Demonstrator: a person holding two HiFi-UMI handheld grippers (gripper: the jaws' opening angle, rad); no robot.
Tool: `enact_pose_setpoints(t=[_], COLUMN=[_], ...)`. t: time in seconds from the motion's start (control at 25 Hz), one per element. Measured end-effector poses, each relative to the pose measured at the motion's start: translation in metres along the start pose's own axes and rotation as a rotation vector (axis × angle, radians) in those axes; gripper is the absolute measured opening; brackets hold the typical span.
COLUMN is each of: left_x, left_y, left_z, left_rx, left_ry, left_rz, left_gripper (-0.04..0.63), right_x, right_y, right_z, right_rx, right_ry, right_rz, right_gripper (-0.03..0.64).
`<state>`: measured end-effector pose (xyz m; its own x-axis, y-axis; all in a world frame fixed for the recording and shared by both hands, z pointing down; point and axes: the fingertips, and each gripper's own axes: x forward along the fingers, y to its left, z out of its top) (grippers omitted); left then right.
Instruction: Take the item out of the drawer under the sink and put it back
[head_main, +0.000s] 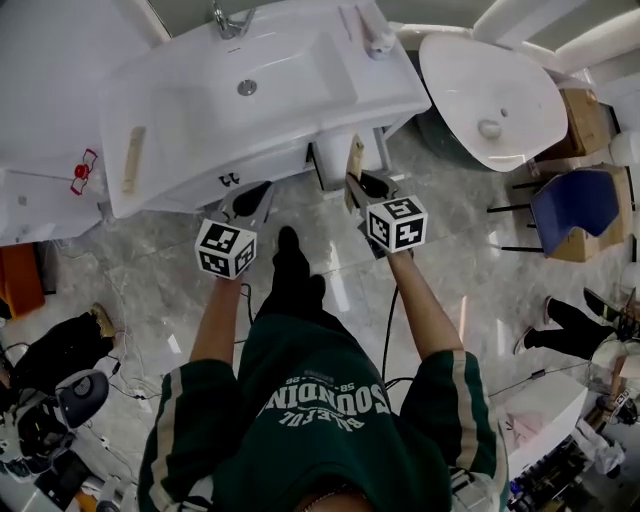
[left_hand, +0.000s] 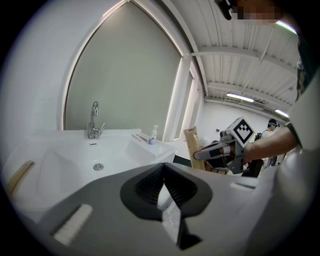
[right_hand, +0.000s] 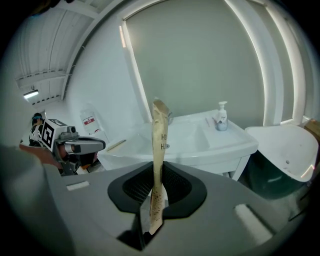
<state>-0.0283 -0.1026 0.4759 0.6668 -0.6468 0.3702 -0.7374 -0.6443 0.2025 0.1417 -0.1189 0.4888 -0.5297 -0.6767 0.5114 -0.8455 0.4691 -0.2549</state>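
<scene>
Packet (right_hand: 159, 150): flat, tan, printed, a sachet by the look of it. It stands upright, pinched near its lower end between the narrow-set jaws of the right gripper (right_hand: 156, 176). Most of its length rises free above the pads, and the top edge is a little crumpled.

Handling, as judged: light, thin and bendable, not fragile. A gentle pinch on the flat faces should do. Held this low, the free top may flop or catch on an edge, so a hold nearer the middle would steady it.

Left gripper (left_hand: 164, 172) is level with the right, just beside it on the left. Its jaws are closed together with nothing between them.

Beyond both, the white sink (head_main: 200, 160). The packet is in the air just in front of its front edge, clear of it. The drawer underneath shows in no view, hidden below the basin.

Farther back are the faucet (head_main: 228, 20) and a soap bottle (right_hand: 221, 116) on the sink's right corner.
</scene>
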Motion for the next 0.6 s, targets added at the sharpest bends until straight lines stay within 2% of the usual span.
enact_pose_setpoints(t=[0.28, 0.48, 0.6], left_x=[0.029, 0.049, 0.06], left_y=[0.0, 0.0, 0.001], left_z=[-0.033, -0.052, -0.066], left_rx=[-0.025, -0.041, -0.051], left_ry=[0.064, 0.109, 0.136], left_rz=[-0.041, -0.077, -0.096], left_gripper=[0.051, 0.051, 0.051], right_x=[0.029, 0.057, 0.078], right_y=[-0.041, -0.068, -0.077], right_z=[-0.062, -0.086, -0.092], right_rx=[0.063, 0.026, -0.04], right_ry=[0.095, 0.181, 0.223], right_rz=[-0.067, -0.093, -0.099], right_gripper=[0.048, 0.048, 0.048])
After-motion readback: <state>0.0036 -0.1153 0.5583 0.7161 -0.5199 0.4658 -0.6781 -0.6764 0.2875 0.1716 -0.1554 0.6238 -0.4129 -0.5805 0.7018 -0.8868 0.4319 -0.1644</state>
